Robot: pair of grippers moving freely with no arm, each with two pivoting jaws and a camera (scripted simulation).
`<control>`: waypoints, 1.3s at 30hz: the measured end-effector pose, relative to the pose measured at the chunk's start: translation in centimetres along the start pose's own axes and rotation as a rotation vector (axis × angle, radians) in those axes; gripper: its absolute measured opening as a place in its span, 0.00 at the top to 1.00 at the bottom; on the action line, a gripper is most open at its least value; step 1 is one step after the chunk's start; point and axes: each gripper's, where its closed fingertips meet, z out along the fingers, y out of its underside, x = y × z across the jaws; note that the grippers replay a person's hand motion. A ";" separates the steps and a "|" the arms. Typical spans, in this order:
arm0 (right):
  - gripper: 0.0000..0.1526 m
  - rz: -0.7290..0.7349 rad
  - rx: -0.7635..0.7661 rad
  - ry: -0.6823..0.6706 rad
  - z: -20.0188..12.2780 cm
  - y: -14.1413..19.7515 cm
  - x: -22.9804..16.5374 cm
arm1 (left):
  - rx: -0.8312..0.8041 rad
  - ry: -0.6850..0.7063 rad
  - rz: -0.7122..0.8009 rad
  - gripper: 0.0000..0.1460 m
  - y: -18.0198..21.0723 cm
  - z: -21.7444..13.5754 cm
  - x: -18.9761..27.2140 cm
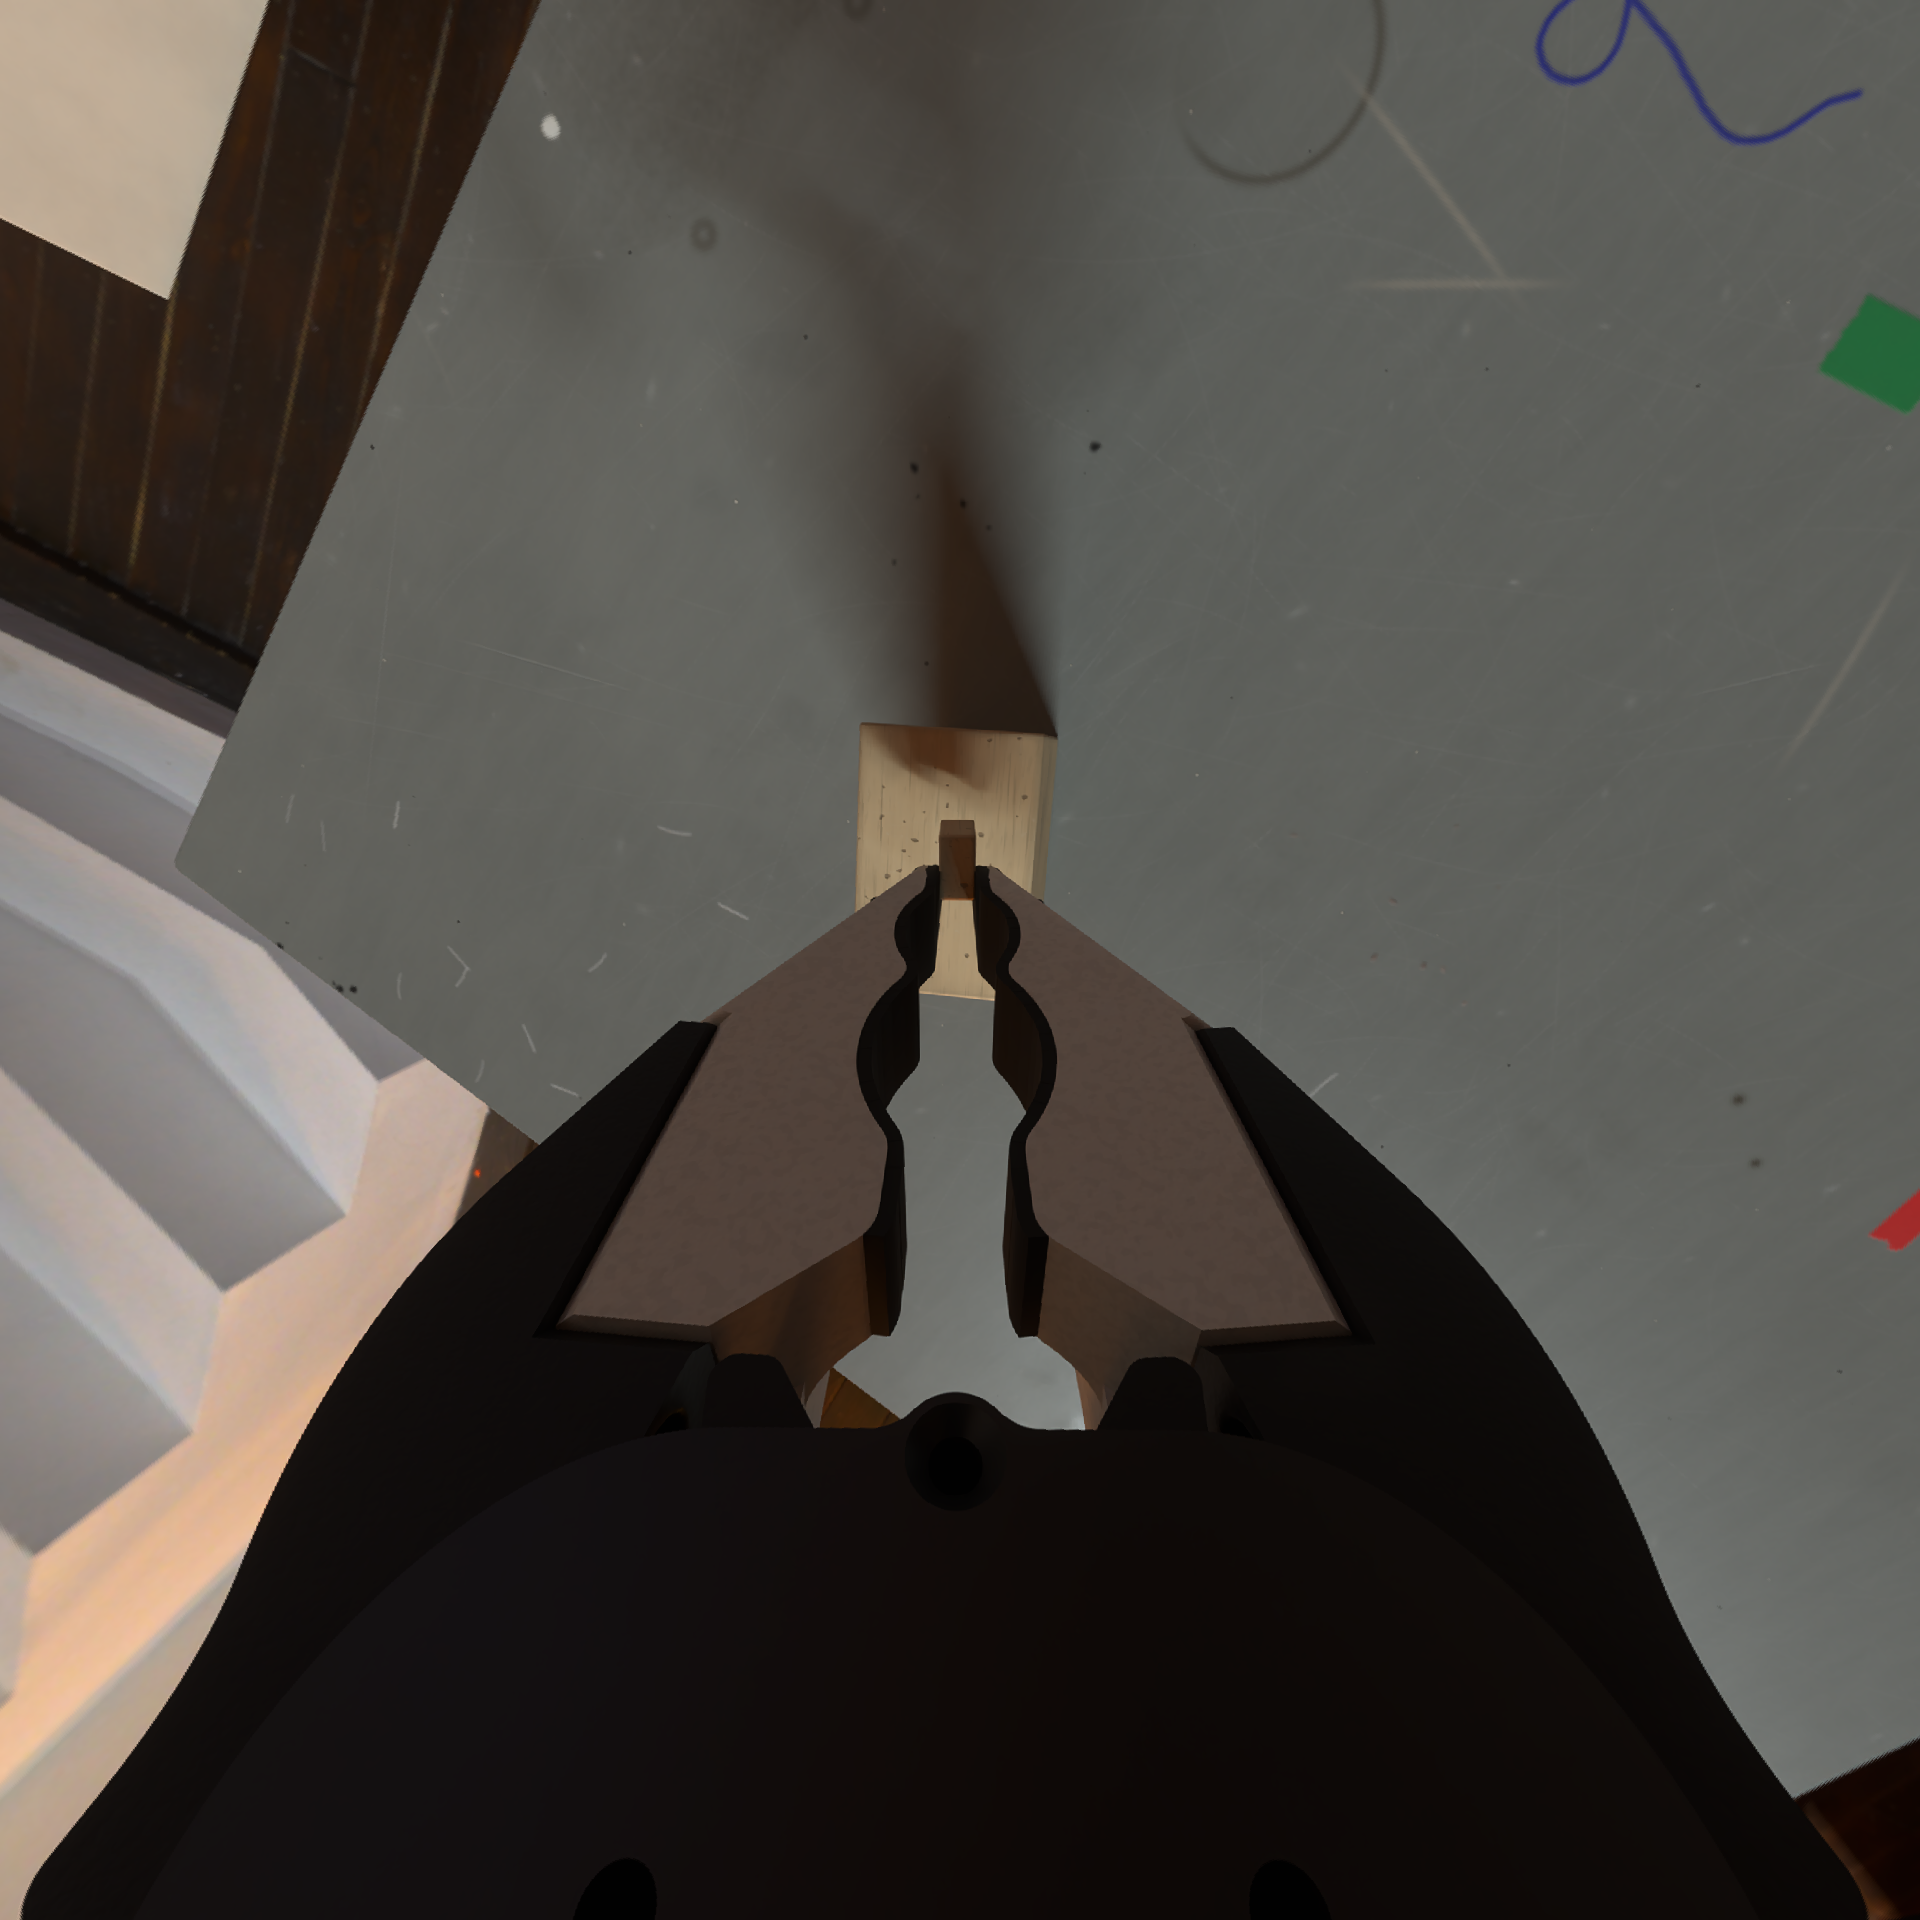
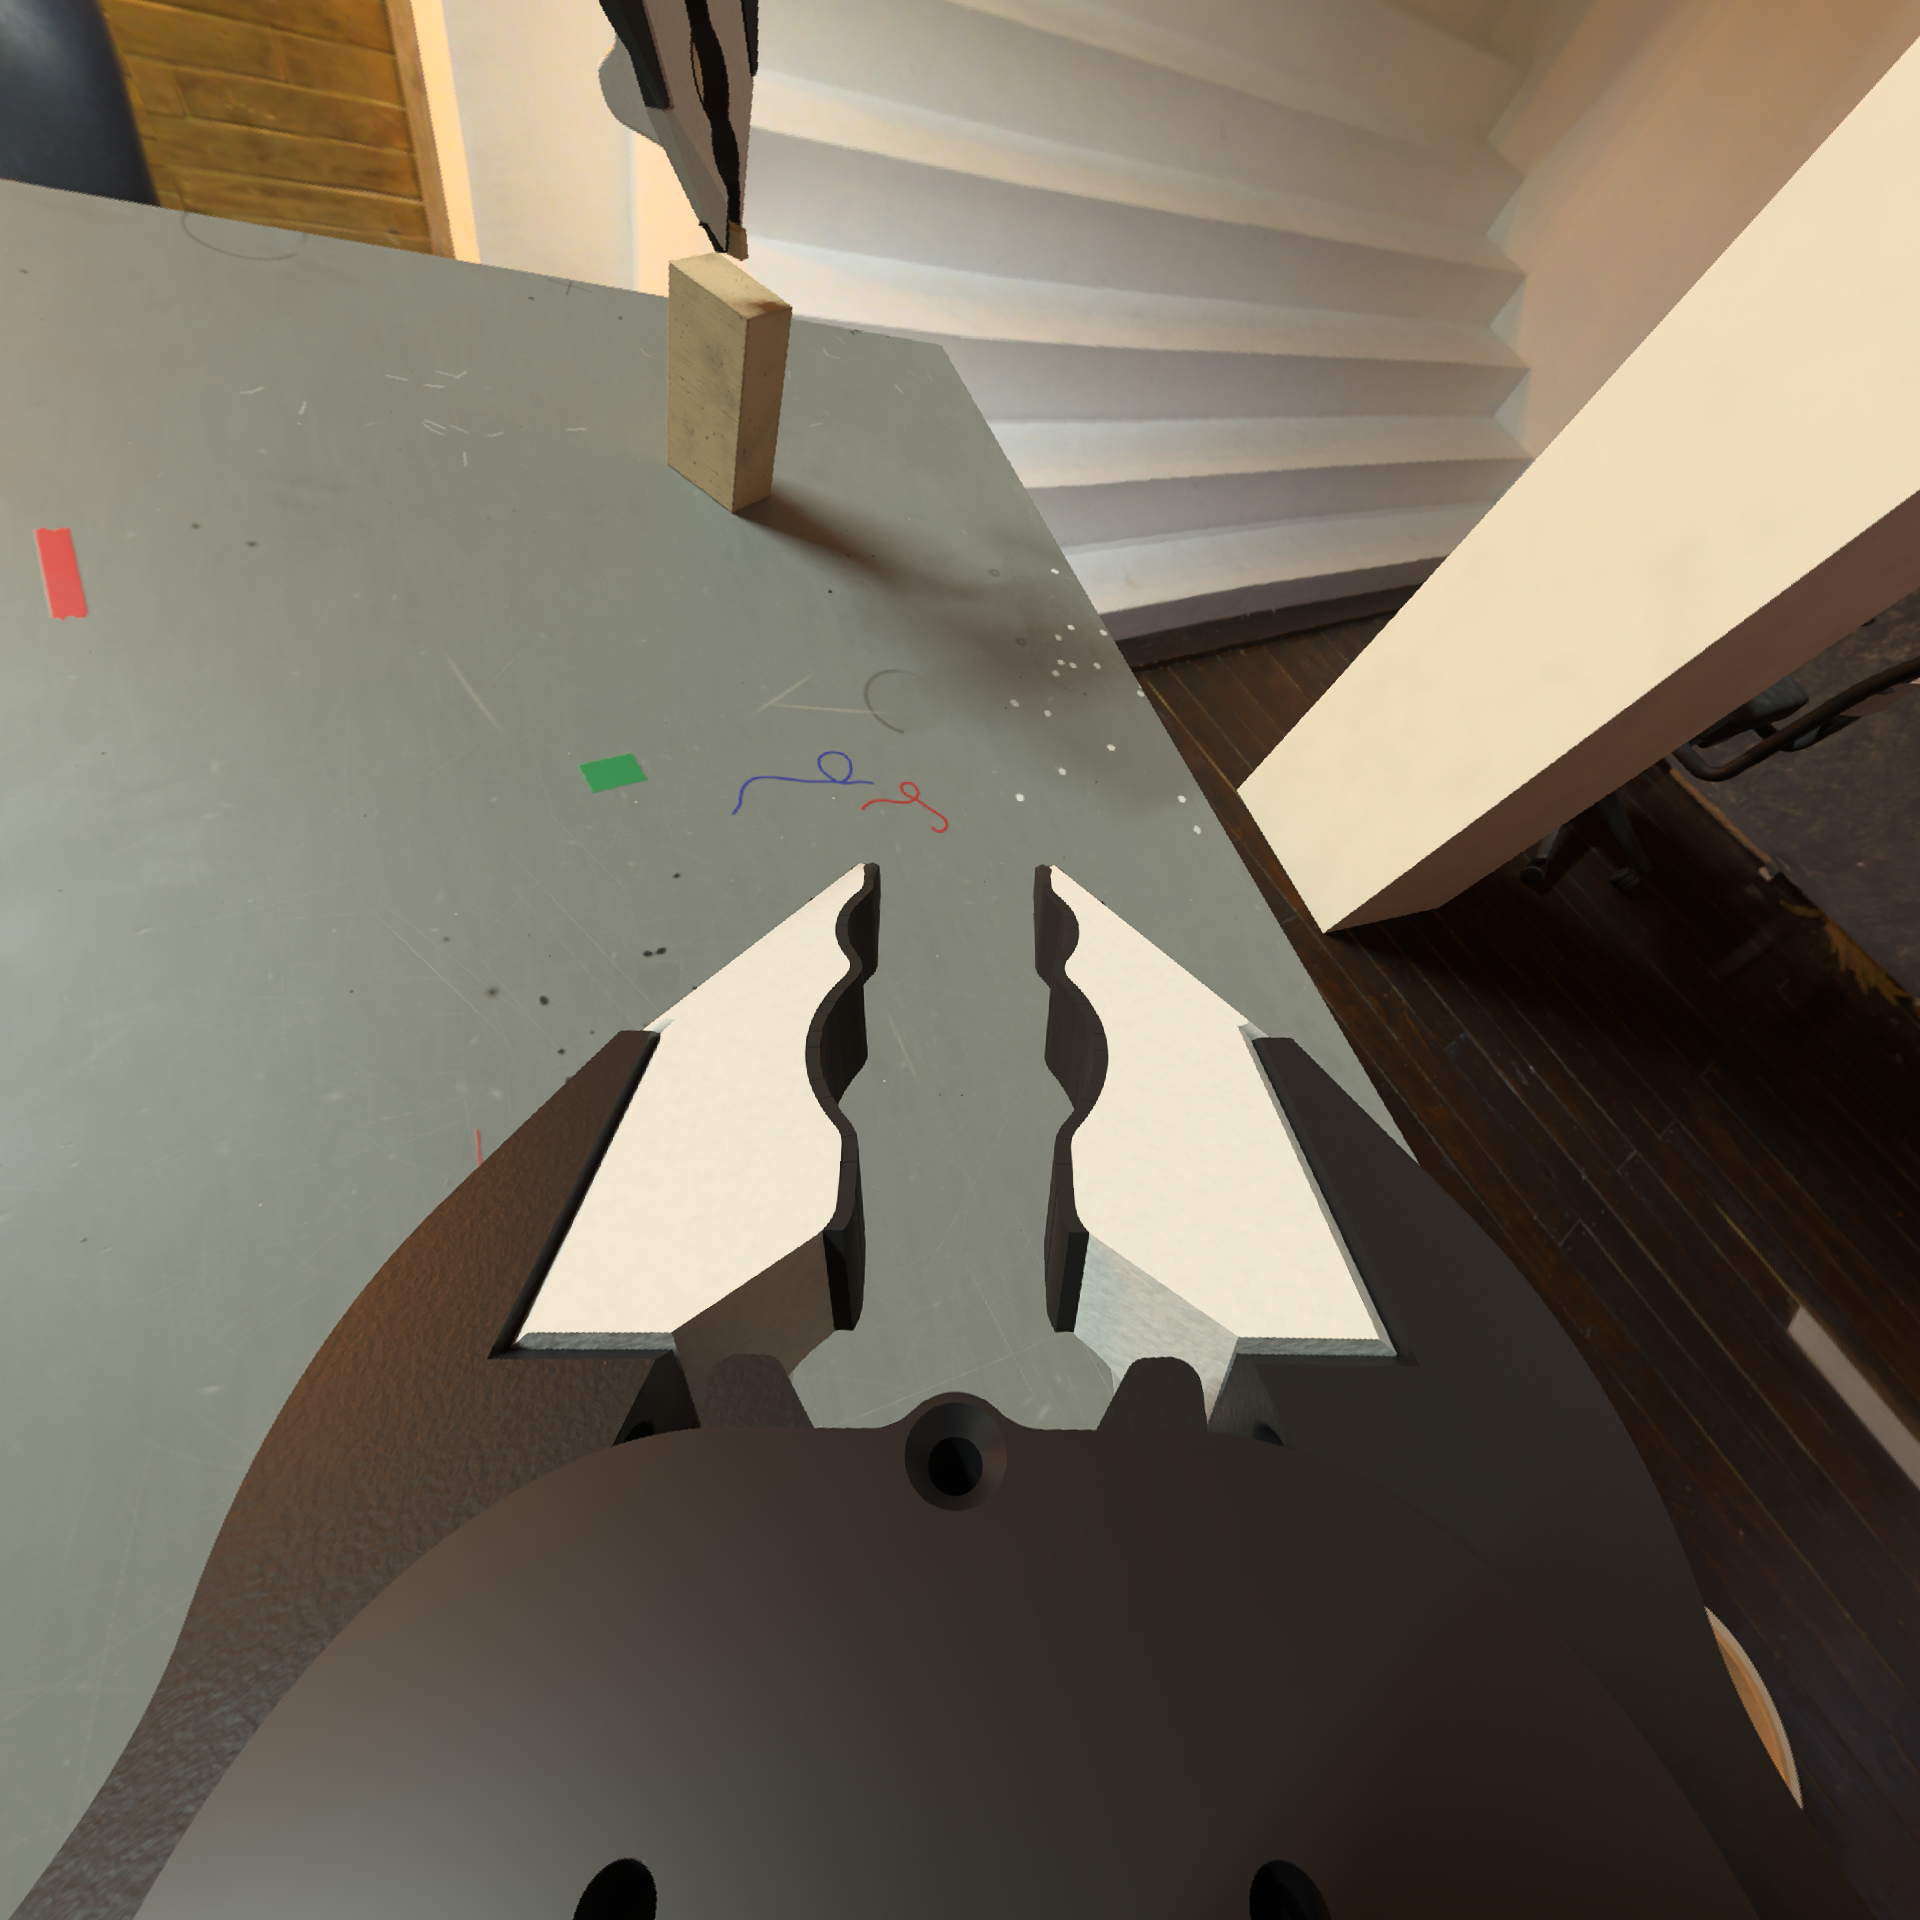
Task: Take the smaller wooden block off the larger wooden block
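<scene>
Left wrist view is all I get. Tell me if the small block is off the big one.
Observer: In the right wrist view, the small block, held in the left gripper, hangs right at the top of the big block; no clear gap shows.
Operator: Report the big block's stance.
Observer: It stands tall on end on the table, near the far edge.
Operator: Give me the right gripper.
Observer: The right gripper is open, empty, well short of both blocks.
</scene>
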 end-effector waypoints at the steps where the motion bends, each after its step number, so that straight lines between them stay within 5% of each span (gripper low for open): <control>1: 0.81 0.000 -0.001 -0.001 0.0 0.1 0.0 | -0.002 0.002 0.002 0.96 0.0 0.0 0.1; 39: 0.81 -0.016 -0.052 -0.021 -0.2 1.2 -0.5 | -0.023 0.129 -0.022 0.96 0.2 -1.0 2.4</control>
